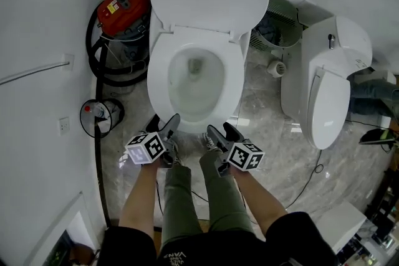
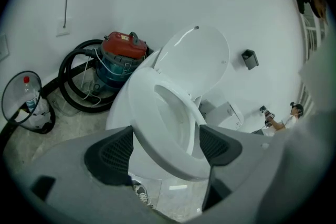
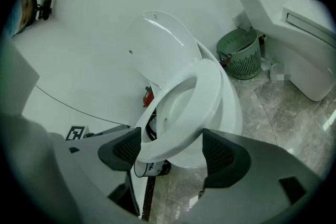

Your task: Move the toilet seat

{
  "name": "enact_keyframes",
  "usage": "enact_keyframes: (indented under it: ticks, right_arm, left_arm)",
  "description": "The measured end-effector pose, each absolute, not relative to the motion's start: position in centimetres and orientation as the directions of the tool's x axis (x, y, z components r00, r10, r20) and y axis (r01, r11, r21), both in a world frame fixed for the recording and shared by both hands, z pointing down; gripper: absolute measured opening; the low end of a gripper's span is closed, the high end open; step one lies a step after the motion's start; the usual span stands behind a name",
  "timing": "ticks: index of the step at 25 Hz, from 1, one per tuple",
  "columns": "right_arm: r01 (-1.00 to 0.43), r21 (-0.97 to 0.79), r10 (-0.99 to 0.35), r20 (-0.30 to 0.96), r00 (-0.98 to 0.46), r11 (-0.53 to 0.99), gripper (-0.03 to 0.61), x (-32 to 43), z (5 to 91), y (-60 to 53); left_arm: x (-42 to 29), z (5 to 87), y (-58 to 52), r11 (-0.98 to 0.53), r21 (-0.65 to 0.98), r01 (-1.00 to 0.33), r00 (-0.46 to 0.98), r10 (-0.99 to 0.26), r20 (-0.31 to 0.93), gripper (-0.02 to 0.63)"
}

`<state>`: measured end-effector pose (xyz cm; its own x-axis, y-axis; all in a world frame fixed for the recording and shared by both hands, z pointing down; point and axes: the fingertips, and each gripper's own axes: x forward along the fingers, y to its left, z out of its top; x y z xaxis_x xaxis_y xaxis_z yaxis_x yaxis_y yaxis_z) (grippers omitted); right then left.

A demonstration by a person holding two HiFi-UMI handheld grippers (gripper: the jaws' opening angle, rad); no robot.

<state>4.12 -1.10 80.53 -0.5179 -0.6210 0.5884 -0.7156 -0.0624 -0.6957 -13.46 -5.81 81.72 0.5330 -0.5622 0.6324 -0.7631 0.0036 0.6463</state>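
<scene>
Seat (image 3: 210, 94) within wide-open right hand-held gripper (image 3: 171, 139)

Toilet seat (image 2: 142, 113) edges hidden behind left tongs (image 2: 166, 139), right tongs (image 3: 172, 144); contact unclear.

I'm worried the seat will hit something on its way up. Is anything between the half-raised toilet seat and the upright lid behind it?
Nothing visible does. In both gripper views the toilet seat stands tilted off the bowl, and only open air lies between it and the upright lid.
</scene>
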Motion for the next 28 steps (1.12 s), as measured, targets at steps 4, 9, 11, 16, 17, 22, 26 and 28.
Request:
enact_keyframes:
  ticks: [4, 9, 11, 16, 17, 22, 26, 28]
  right_arm:
    - [-0.713, -0.7, -0.607, 0.582, -0.542, -0.035, 0.347, 4.2, 78.1, -1.6]
    - [-0.706, -0.708, -0.582, 0.571, -0.579, 0.007, 0.347, 4.4, 75.4, -2.5]
    - [-0.703, -0.711, -0.575, 0.566, -0.592, 0.023, 0.347, 4.5, 74.3, -2.9]
    - [-0.686, -0.725, -0.566, 0.542, -0.621, 0.058, 0.345, 4.9, 71.9, -3.9]
    - [-0.682, -0.728, -0.562, 0.538, -0.629, 0.066, 0.345, 5.0, 71.5, -4.1]
    - [-0.663, -0.741, -0.538, 0.517, -0.666, 0.108, 0.344, 5.3, 69.3, -4.9]
    - [-0.663, -0.737, -0.536, 0.51, -0.673, 0.132, 0.341, 5.5, 67.7, -5.9]
    - [-0.668, -0.732, -0.545, 0.509, -0.666, 0.132, 0.341, 5.6, 66.9, -6.4]
  left_arm:
    - [-13.4, 79.2, -6.5, 0.015, 0.64, -0.768, 0.51, -0.591, 0.625, 0.396]
    - [-13.2, 76.3, -7.7, 0.032, 0.642, -0.766, 0.484, -0.629, 0.609, 0.397]
    - [-13.2, 75.3, -8.1, 0.032, 0.635, -0.772, 0.473, -0.639, 0.607, 0.397]
    - [-12.9, 73.1, -9.4, 0.048, 0.624, -0.78, 0.438, -0.67, 0.599, 0.397]
    - [-12.8, 72.7, -9.6, 0.051, 0.62, -0.783, 0.431, -0.675, 0.599, 0.397]
    - [-12.5, 70.7, -10.7, 0.045, 0.599, -0.8, 0.411, -0.687, 0.6, 0.397]
    - [-12.4, 69.3, -11.7, 0.023, 0.59, -0.807, 0.412, -0.694, 0.591, 0.397]
    - [-12.3, 68.7, -12.2, -0.001, 0.583, -0.812, 0.424, -0.687, 0.589, 0.396]
